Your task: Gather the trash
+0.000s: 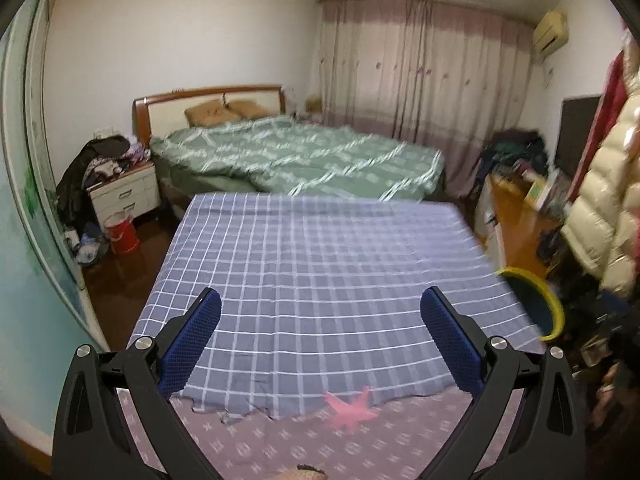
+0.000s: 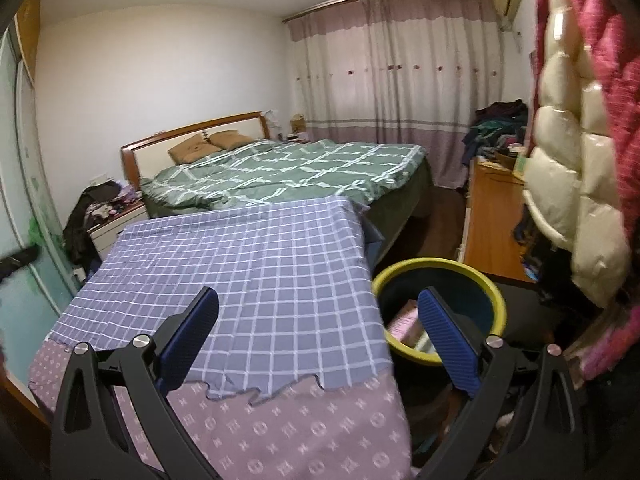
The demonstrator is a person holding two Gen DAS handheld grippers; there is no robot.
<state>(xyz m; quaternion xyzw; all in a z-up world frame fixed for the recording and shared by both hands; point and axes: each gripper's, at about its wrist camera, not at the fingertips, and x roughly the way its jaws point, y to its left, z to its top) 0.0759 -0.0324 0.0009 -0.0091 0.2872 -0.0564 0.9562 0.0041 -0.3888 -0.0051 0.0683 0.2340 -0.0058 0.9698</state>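
Left gripper (image 1: 320, 320) held above the near end of the table, fingers (image 1: 192, 344) spread wide and empty. Right gripper (image 2: 318, 320) the same: fingers (image 2: 448, 340) set wide, nothing between them, straddling the table's right edge.

On the table, a blue checked cloth (image 1: 320, 264) over a pink patterned cover (image 2: 280, 432). Bare of any trash, as far as both views show. At the cloth's near edge, a pink star-shaped mark (image 1: 350, 410), whether loose paper or part of the cover cannot be told. At the very bottom of the left view, a small tan shape, too cut off to identify.

Just beside the table's right edge, on the floor, the yellow-rimmed bin (image 2: 438, 312). Inside it, a pink box (image 2: 406, 326) and a pale scrap next to it, partly hidden by the right finger. Judged from this: collection done or close to done, with trash already binned and none left visible on the table.

Beyond the table's far edge, a bed with green quilt (image 2: 288, 172) and two tan pillows. Left of it, a nightstand (image 1: 124, 196) heaped with clothes, and a red bucket (image 1: 122, 234) on the floor by it. To the right, a wooden desk (image 2: 488, 224) and a cream puffer jacket (image 2: 572, 184).

Farthest off, pink-banded curtains (image 2: 392, 88) and an air conditioner (image 1: 552, 30) high in the corner.

No readable writing anywhere; printing on the pink box and red bucket too blurred to make out. Cover pattern repeated but not legible as a brand.
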